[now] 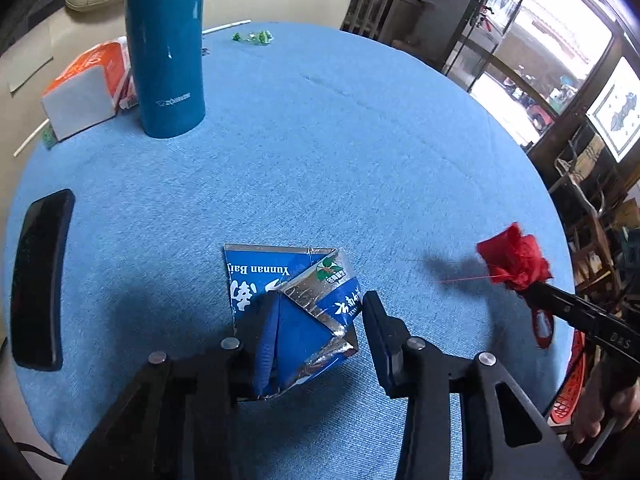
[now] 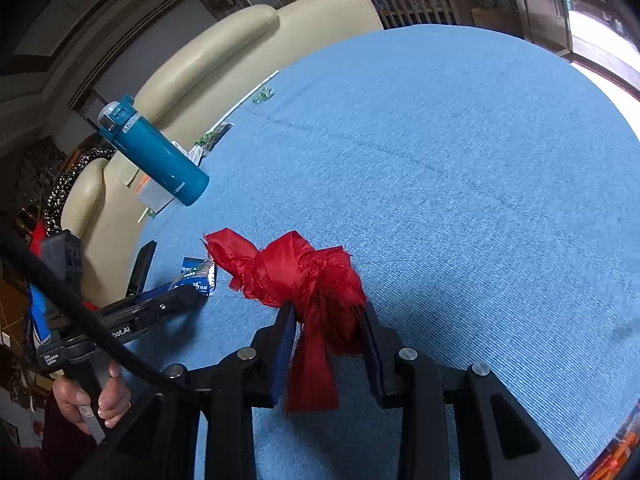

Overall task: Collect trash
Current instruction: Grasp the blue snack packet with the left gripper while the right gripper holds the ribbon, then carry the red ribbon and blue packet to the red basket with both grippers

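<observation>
Tabletop (image 1: 320, 152) first: a round blue cloth surface, and I take the teal Zojirushi flask (image 1: 166, 44) standing on it as my landmark. Close behind and left of the flask sits an orange-and-white tissue pack (image 1: 86, 92); well in front of it and to the left lies a black phone (image 1: 38, 280); far behind it, a small green wrapper (image 1: 253, 37) waits at the far edge.

Well in front of the flask, toward me, is the flattened blue Yunnan Baiyao foil packet (image 1: 288, 300). My left gripper (image 1: 316, 332) has its jaws wide around it, one finger pressed against the crumpled part, the other standing clear, so nothing is gripped there yet.

My right gripper (image 2: 326, 320) has its jaws clamped on a knotted red ribbon scrap (image 2: 304, 276), lifted off the cloth, far to the right of the flask.

I judge this the pick-up stage: one piece in hand, the second being framed. Next I should close the left jaws on the packet's raised fold, since the flat foil may slip, then carry both to a bin; I cannot make one out for certain.
</observation>
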Available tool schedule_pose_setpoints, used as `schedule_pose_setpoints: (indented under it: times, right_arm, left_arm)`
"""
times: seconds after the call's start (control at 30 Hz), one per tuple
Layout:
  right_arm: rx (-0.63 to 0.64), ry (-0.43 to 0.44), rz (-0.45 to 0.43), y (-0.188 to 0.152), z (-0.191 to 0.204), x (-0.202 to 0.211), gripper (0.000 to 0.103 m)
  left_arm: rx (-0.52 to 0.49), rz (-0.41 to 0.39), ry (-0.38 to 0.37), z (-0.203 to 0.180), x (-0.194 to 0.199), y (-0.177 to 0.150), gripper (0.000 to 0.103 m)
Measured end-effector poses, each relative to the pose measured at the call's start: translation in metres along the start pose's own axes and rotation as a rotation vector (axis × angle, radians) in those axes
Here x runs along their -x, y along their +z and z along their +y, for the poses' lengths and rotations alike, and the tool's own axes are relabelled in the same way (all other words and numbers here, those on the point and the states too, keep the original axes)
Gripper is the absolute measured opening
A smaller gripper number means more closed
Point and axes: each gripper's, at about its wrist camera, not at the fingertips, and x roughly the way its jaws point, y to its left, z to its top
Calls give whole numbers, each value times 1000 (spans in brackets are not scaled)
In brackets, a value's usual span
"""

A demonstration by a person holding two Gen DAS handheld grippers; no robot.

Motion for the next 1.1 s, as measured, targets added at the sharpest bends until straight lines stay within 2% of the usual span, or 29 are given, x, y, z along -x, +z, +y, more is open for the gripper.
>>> schedule_pose_setpoints:
  times: [0.3, 0.77, 1.1]
  right_arm:
    - [-23, 0, -65, -5, -10, 28, 34]
    - [-61, 1, -172, -13, -28, 78, 34]
    - [-80, 17, -237, -21, -35, 111, 34]
  left_arm:
    - [-18, -40, 23, -19, 23, -11, 43]
    - [-113, -109, 28, -76, 71, -27, 43]
    - [-180, -138, 26, -103, 89, -31, 43]
